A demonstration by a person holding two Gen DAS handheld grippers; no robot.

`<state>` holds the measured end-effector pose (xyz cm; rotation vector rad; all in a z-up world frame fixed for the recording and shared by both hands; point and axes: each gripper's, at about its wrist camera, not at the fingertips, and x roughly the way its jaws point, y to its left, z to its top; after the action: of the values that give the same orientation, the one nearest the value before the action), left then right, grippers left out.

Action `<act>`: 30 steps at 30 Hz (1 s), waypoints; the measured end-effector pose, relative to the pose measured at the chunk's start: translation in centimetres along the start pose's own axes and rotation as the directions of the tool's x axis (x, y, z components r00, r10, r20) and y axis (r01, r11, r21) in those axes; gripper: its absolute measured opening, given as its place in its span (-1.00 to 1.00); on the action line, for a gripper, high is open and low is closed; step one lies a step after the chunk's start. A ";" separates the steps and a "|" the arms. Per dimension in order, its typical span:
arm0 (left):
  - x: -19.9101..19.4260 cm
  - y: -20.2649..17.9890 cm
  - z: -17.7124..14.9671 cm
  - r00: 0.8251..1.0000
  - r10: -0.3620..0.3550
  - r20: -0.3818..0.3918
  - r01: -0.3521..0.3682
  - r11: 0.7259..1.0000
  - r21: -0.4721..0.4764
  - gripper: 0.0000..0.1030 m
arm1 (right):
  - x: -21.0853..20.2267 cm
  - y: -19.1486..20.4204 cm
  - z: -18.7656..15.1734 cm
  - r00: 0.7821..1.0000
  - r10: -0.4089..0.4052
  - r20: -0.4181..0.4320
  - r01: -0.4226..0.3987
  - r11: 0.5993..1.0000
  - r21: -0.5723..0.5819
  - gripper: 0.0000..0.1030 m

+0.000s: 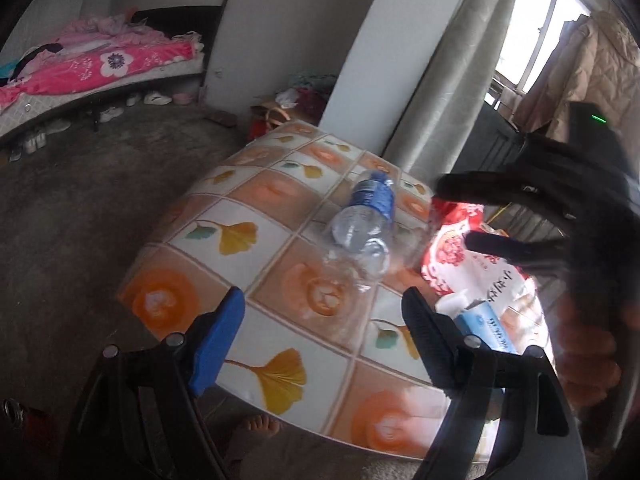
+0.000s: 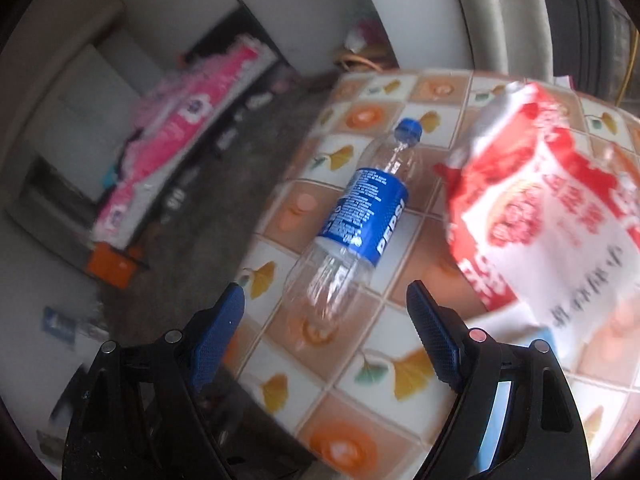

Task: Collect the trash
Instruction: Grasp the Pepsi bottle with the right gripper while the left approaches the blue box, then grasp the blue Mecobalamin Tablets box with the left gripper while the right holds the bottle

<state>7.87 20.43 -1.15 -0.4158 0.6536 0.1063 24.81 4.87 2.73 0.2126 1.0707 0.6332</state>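
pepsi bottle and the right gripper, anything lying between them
Nothing: in the right wrist view only bare tablecloth separates the open right gripper from the empty Pepsi bottle. The red and white bag lies off to the right.

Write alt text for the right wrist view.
An empty Pepsi bottle lies on its side on a tiled-pattern tablecloth, just ahead of the open right gripper, which holds nothing. A red and white plastic bag lies to its right; the view is motion-blurred.

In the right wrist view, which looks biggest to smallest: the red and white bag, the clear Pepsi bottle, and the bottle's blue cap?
1. Red and white bag, though it may lie nearer the camera, which inflates it.
2. Pepsi bottle, lying on the tiled table top.
3. Blue cap, clearly smallest.
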 end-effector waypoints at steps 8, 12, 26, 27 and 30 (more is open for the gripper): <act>0.4 2.3 -0.3 0.999 0.029 -0.022 -0.029 1.000 -0.006 0.52 | 8.2 0.6 3.1 0.986 -0.124 -0.108 0.140 0.978 0.152 0.50; 0.5 2.7 -0.3 1.000 0.022 -0.021 -0.022 1.000 -0.012 0.52 | 9.2 -0.2 3.9 0.984 -0.147 -0.104 0.165 0.966 0.197 0.32; 0.2 -0.8 -2.2 0.995 -0.038 -0.091 0.046 0.995 0.088 0.52 | 3.9 -2.7 0.4 0.988 0.093 -0.124 -0.076 0.987 0.140 0.08; 0.2 -1.0 -2.4 0.994 -0.048 -0.101 0.057 0.994 0.092 0.52 | 3.0 -3.0 0.0 0.987 0.105 -0.123 -0.089 0.988 0.128 0.08; 0.0 -2.0 -3.1 0.988 -0.081 -0.128 0.095 0.990 0.106 0.52 | -1.1 -4.2 -2.2 0.985 0.130 -0.111 -0.122 0.989 0.078 0.07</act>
<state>6.53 17.37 -2.69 -0.3444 0.7583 -0.0409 24.13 0.53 0.53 0.3105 1.1994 0.7290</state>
